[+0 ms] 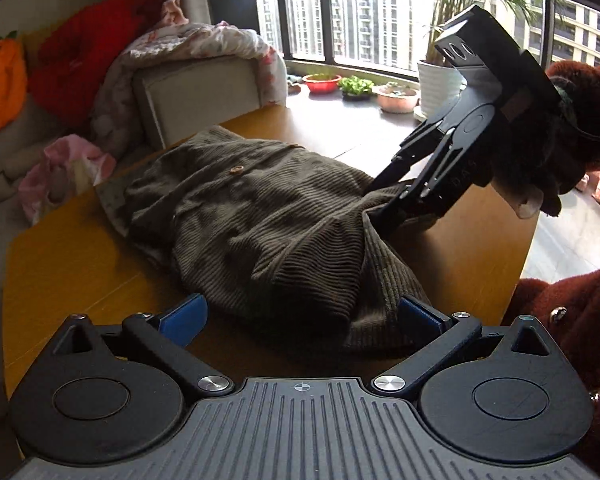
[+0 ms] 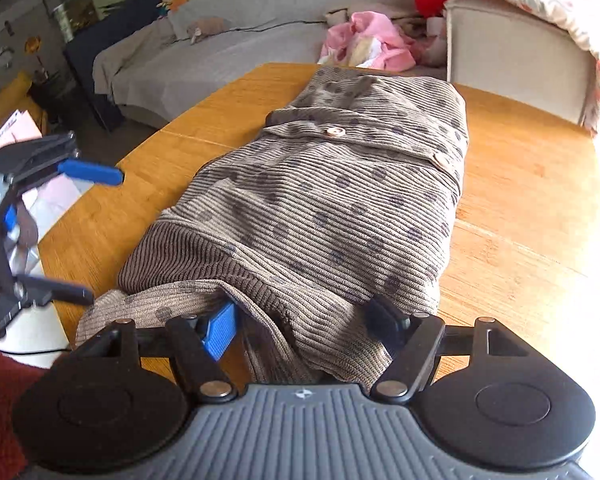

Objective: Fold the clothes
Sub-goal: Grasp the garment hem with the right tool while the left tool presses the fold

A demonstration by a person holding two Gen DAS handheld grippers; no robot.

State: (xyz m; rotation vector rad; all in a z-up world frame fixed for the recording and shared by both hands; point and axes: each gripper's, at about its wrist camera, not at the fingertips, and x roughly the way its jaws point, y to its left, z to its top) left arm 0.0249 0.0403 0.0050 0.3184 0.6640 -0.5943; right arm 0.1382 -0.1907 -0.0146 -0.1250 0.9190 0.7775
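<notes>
Dotted brown cardigan (image 2: 340, 208) lay folded lengthwise along wooden counter (image 2: 520, 200), near hem bunched inside right claw (image 2: 302, 326).

At far left, off the counter's edge, hung left claw (image 2: 106, 236), spread wide and empty. Behind it stood grey sofa (image 2: 220, 52) with pink cloth (image 2: 364, 40) heaped at its end. Mid-frame, right claw stood partly open around the hem; could not tell whether pads pressed. Bare wood lay free on both long sides, wider on the right. Further right stood draped chair (image 2: 512, 60) against the counter's far edge. Lettering on right claw's arm only partly legible.
</notes>
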